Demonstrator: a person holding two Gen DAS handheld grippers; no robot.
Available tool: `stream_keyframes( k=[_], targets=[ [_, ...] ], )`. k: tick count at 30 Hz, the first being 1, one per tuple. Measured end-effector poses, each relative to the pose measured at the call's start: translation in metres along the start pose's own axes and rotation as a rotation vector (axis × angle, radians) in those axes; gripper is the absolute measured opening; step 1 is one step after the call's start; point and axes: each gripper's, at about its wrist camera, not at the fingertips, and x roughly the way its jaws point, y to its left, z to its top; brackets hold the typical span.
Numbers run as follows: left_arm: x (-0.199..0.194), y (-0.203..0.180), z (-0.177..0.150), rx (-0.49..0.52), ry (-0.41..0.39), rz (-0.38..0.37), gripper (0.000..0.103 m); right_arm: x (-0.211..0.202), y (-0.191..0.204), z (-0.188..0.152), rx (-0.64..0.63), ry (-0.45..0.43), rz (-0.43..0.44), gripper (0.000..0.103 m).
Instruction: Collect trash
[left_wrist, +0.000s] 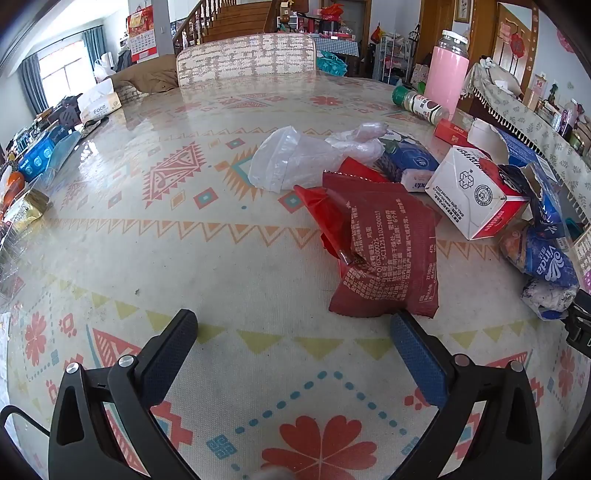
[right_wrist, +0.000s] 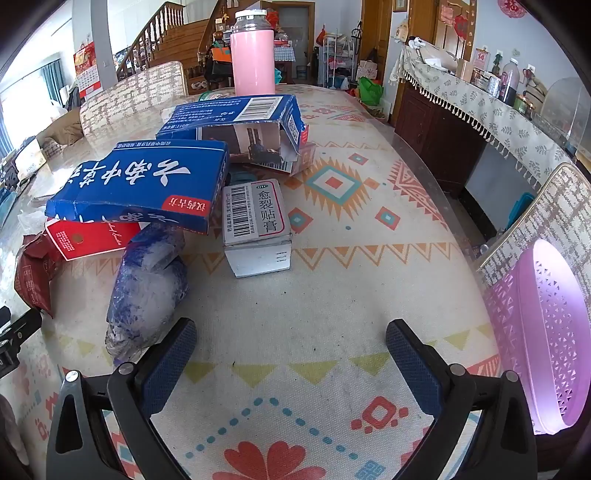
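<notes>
Trash lies scattered over a patterned tablecloth (left_wrist: 192, 258), none of it collected yet.

Left wrist view: left gripper (left_wrist: 293, 328) has jaws spread wide, nothing between the pads, hanging over bare cloth. Dark red snack wrapper (left_wrist: 391, 254) sits at 12–1 o'clock from the fingertips, its near edge just beside the right finger (left_wrist: 417, 354); contact cannot be confirmed. A red plastic bag (left_wrist: 325, 218) lies partly under the wrapper. Clear plastic bag (left_wrist: 295, 158) farther off at 12 o'clock. Torn white-and-red carton (left_wrist: 476, 188) at 2 o'clock, touching crumpled blue tissue packaging (left_wrist: 546, 266) at 3 o'clock. Pink thermos (left_wrist: 445, 74) upright at the far 1 o'clock edge, a green-capped bottle (left_wrist: 421, 105) lying on its side just beside it.

Right wrist view: right gripper (right_wrist: 291, 330) also fully spread and empty. Crumpled blue-white wrapper (right_wrist: 147, 288) at 10–11 o'clock, just beside the left finger (right_wrist: 170, 365). Small grey box (right_wrist: 256, 225) with a barcode at 12 o'clock, apart from the fingers. Blue carton (right_wrist: 147, 184) at 11 o'clock overhangs the wrapper; a second torn blue box (right_wrist: 243, 125) lies behind it. Pink perforated basket (right_wrist: 550, 339) at 3 o'clock, off the table edge.
</notes>
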Motion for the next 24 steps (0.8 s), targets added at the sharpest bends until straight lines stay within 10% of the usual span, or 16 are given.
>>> stream_keyframes(
  k=[24],
  targets=[
    [-0.0032,-0.0035,-0.0052,-0.001,-0.002,0.007,0.103,0.0001,0.0000,0.0000,0.000,0.003,0.000,0.103]
  ],
)
